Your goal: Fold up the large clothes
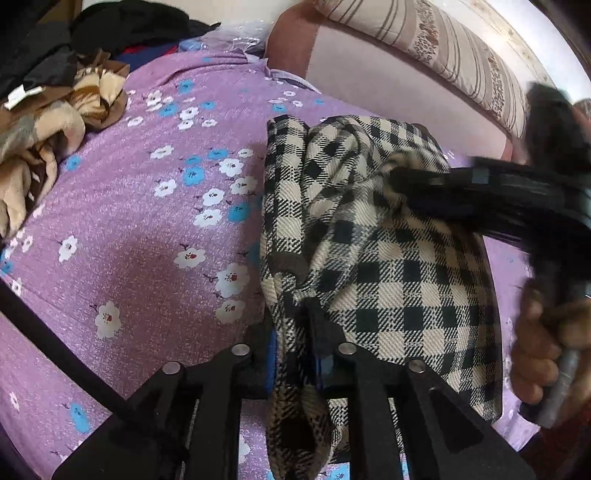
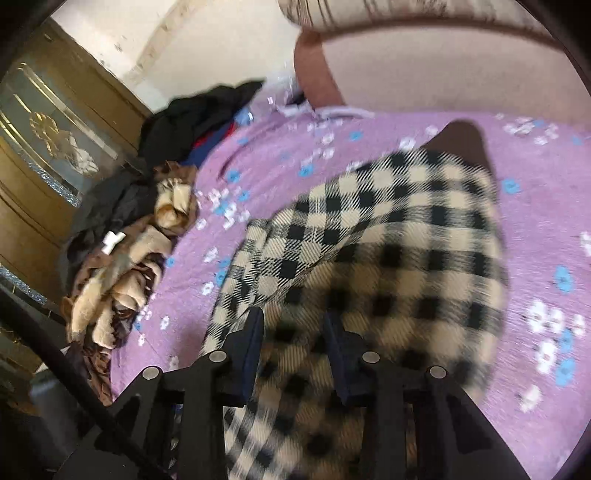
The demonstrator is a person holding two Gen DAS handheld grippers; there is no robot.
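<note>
A black-and-cream checked garment (image 1: 388,280) lies crumpled on the purple flowered bed sheet (image 1: 140,221). At the bottom of the left wrist view my left gripper (image 1: 295,341) is shut on a fold of its near edge, and cloth hangs down between the fingers. From the right, my right gripper (image 1: 397,177) reaches in, with the fabric bunched up at its tips and a person's hand (image 1: 535,350) on its handle. The right wrist view is blurred: the checked garment (image 2: 388,229) fills the gap of my right gripper (image 2: 293,325), which is pinched on it.
A heap of brown and beige clothes (image 1: 44,147) (image 2: 122,280) lies at the sheet's left edge, with dark clothes (image 1: 129,26) (image 2: 199,114) behind it. A pink headboard (image 1: 388,74) and a striped pillow (image 1: 443,48) stand at the far side. A gold-trimmed wooden cabinet (image 2: 48,147) is on the left.
</note>
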